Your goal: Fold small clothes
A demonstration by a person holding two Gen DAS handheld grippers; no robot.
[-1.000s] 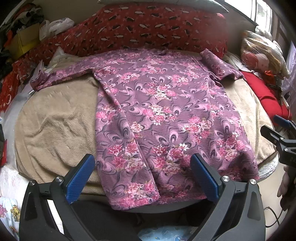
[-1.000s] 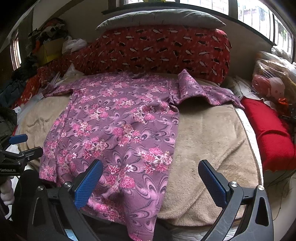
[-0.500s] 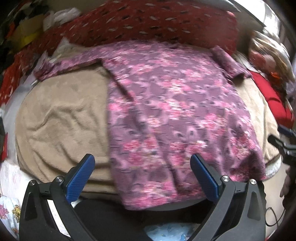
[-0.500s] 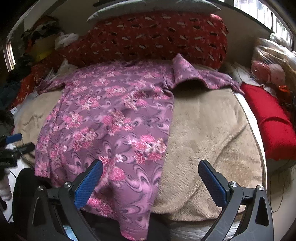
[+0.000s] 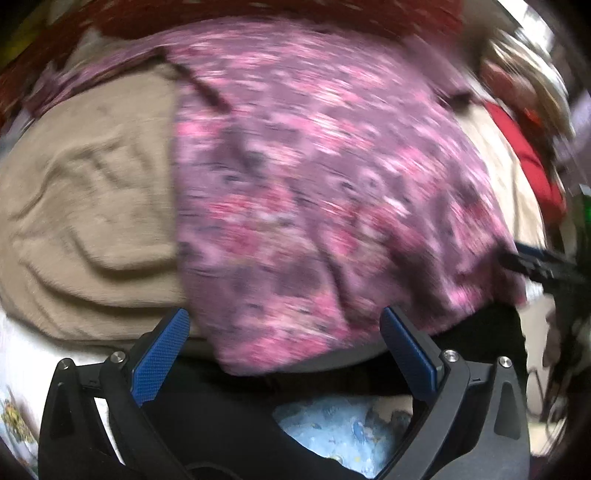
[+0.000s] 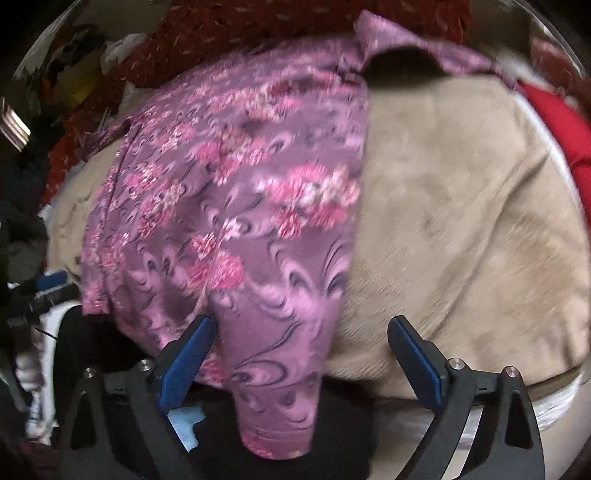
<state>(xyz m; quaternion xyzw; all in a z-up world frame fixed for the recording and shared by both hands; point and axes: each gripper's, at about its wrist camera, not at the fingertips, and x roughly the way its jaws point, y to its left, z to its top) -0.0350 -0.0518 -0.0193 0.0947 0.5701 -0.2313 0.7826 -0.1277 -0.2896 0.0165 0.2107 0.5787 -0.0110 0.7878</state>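
A purple dress with pink flowers (image 5: 314, 177) lies spread flat on a beige blanket (image 5: 92, 206), sleeves out to the far corners. Its hem hangs over the near edge of the bed. My left gripper (image 5: 284, 332) is open, its jaws straddling the dress's lower left hem corner. My right gripper (image 6: 301, 339) is open, its jaws straddling the lower right hem corner of the dress (image 6: 236, 206), which hangs down between them. The right gripper's tip shows at the right of the left wrist view (image 5: 535, 262). Both views are motion-blurred.
A red patterned bolster (image 6: 258, 22) lies along the far side of the bed. A red cushion (image 6: 565, 122) sits at the right edge. Clutter is piled at the far left (image 6: 74, 74). The beige blanket (image 6: 461, 221) is bare right of the dress.
Both grippers have moved forward and down toward the dress's hem. The hem corners now sit between the open jaws. The dress has not moved.
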